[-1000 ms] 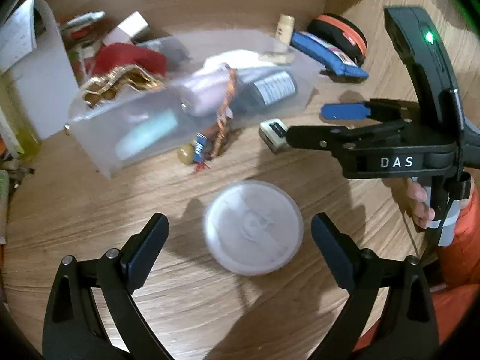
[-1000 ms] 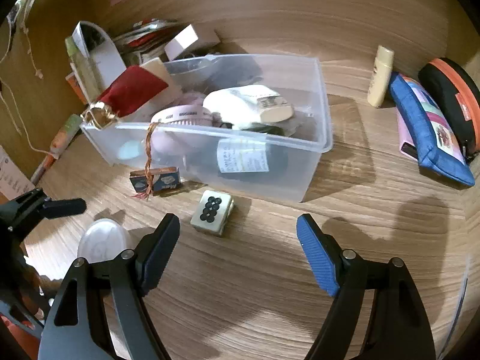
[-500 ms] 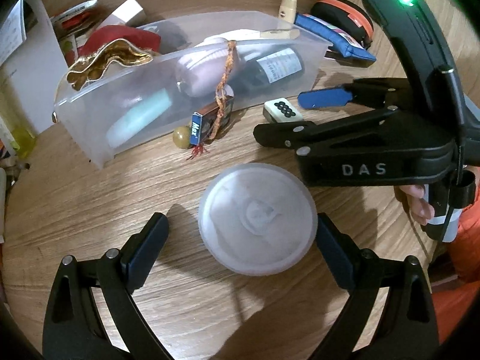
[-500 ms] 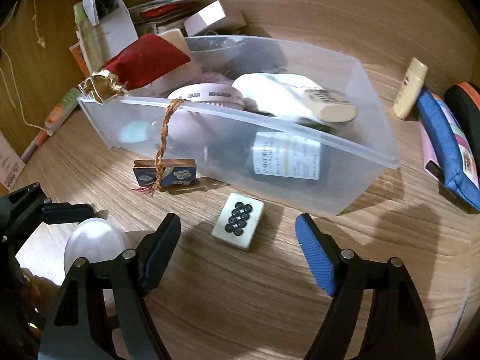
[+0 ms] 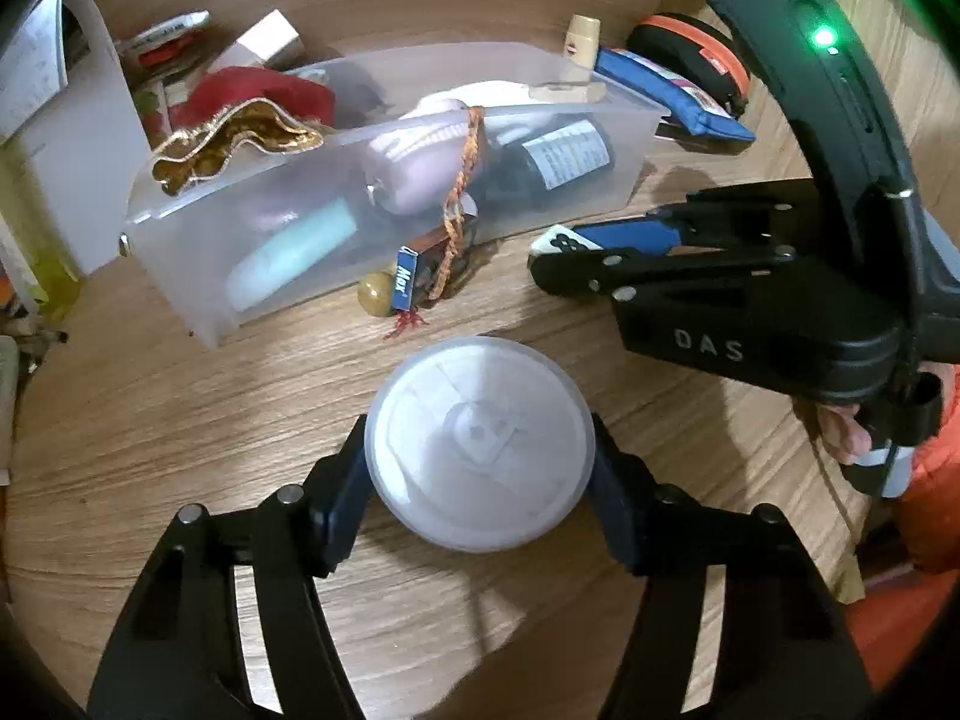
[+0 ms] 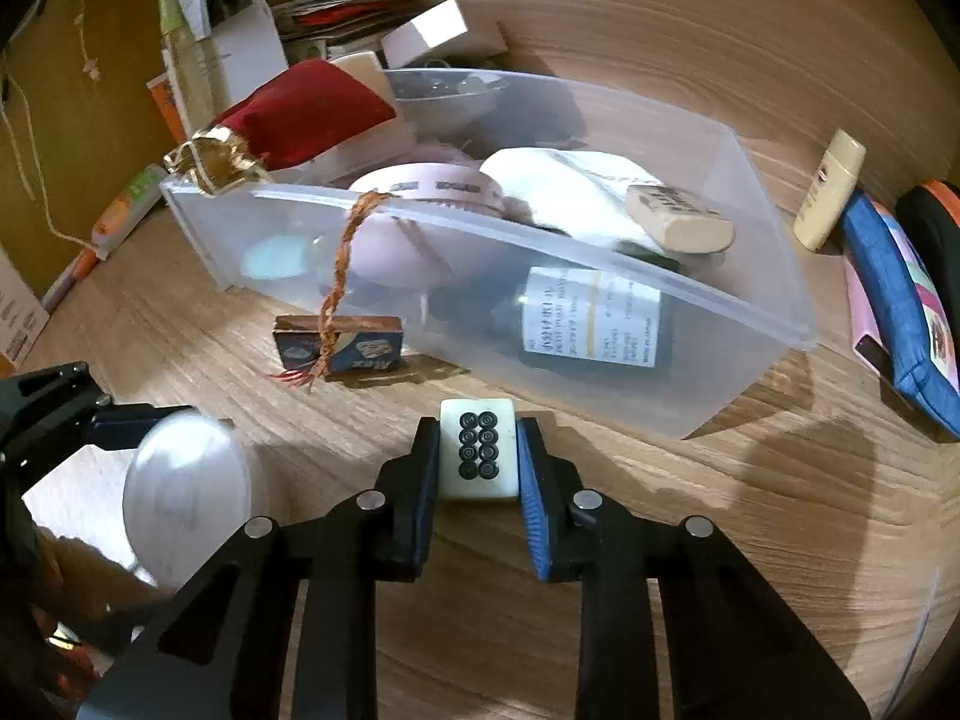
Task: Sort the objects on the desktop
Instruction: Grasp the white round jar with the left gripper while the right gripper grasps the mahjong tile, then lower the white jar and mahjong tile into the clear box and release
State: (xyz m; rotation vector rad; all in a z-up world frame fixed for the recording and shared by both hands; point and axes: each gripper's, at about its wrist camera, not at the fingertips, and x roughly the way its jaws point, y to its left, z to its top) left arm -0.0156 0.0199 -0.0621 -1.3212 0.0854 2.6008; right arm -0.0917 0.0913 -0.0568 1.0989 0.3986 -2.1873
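While the clear plastic storage bin (image 6: 708, 354) already held several items, the left gripper (image 5: 480, 468) pinched the round frosted white container (image 5: 480, 443) on the wooden desk (image 5: 180, 420), and the right gripper (image 6: 478, 456) pinched the cream mahjong tile (image 6: 478, 449) just before the bin; both remained unsorted.

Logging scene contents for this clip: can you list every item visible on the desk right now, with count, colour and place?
Round container: 1, translucent white, between left fingers.
Mahjong tile: 1, cream, black dots, between right fingers.
Storage bin: 1, clear, desk centre, filled.
Red pouch: 1, gold trim, bin's left end.
Matchbox: 1, blue, before bin.
Braided cord: 1, orange, over bin's front wall.
Cream bottle: 1, right of bin.
Blue pouch: 1, far right.
Left gripper: shut.
Right gripper: shut.
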